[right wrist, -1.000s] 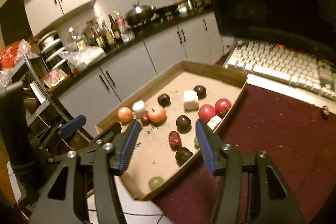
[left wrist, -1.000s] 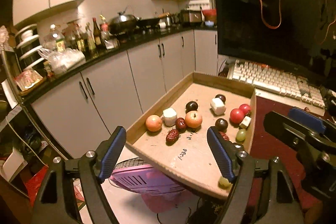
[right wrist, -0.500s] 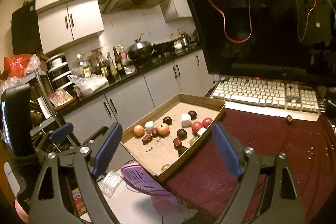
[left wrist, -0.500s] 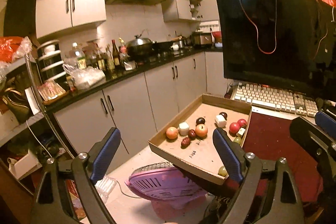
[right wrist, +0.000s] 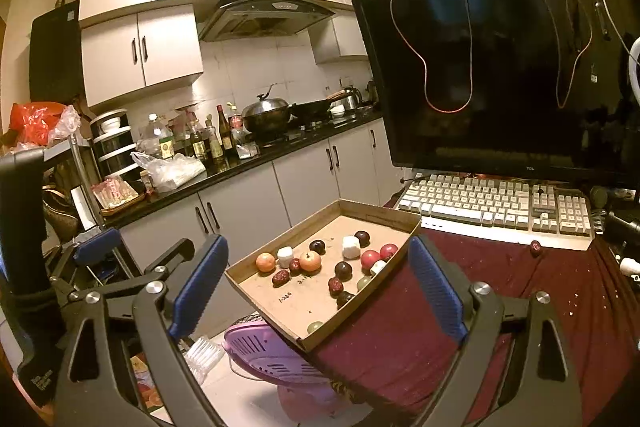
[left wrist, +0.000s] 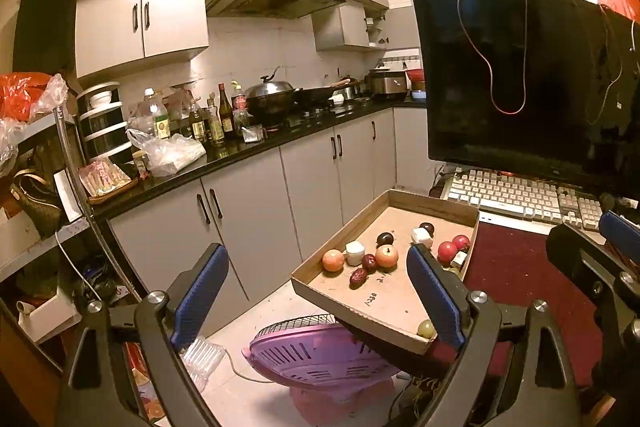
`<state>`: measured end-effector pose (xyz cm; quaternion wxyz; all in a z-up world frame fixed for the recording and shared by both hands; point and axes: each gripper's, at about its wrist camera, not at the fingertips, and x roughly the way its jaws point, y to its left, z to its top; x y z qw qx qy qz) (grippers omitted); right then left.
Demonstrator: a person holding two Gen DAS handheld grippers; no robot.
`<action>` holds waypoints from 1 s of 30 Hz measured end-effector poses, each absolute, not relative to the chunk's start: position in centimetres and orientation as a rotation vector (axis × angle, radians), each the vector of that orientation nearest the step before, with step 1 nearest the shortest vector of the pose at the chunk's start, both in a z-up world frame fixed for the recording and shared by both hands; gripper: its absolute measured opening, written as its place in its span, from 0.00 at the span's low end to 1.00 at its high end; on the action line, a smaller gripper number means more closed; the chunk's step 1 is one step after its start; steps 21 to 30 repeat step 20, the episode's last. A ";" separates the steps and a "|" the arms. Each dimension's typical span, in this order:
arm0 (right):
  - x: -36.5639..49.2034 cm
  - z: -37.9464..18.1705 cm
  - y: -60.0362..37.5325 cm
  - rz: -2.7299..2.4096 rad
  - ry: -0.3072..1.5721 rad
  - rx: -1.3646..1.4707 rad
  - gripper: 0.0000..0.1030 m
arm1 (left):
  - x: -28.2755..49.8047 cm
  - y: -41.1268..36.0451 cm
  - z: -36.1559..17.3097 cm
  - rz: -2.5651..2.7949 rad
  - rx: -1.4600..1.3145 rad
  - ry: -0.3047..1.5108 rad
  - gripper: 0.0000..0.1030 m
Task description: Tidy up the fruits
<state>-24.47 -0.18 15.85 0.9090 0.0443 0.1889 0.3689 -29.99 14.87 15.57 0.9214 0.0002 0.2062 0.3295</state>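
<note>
Two grippers: you hold the left gripper [left wrist: 316, 291] and right gripper [right wrist: 320, 287] with jaws spread wide, nothing between the blue pads, both clear of the fruit.
Basket: your nearest object, a purple slotted basket [left wrist: 316, 355], sits on the floor just below the tray's front edge.
Tray: a shallow cardboard tray [right wrist: 264, 303] rests on the maroon table cover [right wrist: 500, 291], its near corner overhanging the floor.
Fruit, front: a green grape [right wrist: 314, 327] lies alone near the tray's front corner.
Fruit, middle: you see red dates [right wrist: 281, 277], dark plums [right wrist: 343, 269], an orange [right wrist: 265, 262], a small apple [right wrist: 310, 261] and white cubes [right wrist: 351, 247] scattered loose.
Stray: one red date [right wrist: 535, 248] lies outside the tray, just before the keyboard [right wrist: 496, 203].
Beyond: a dark monitor [right wrist: 500, 75] stands behind the keyboard; kitchen counter [left wrist: 240, 155] runs left.
</note>
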 end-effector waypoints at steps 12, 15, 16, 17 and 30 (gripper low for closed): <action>-23.9 15.7 -0.1 0.762 0.400 0.084 0.89 | -29.3 14.8 15.4 0.633 0.003 0.448 0.89; -23.6 15.5 0.0 0.759 0.403 0.084 0.89 | -28.9 15.0 15.3 0.610 -0.005 0.458 0.89; -23.4 15.4 0.0 0.757 0.404 0.084 0.89 | -28.7 15.1 15.2 0.601 -0.008 0.459 0.89; -23.3 15.3 0.0 0.754 0.405 0.085 0.89 | -28.6 15.1 15.0 0.591 -0.009 0.462 0.91; -22.6 14.9 0.1 0.751 0.415 0.089 0.89 | -27.8 15.0 14.6 0.590 -0.010 0.472 1.00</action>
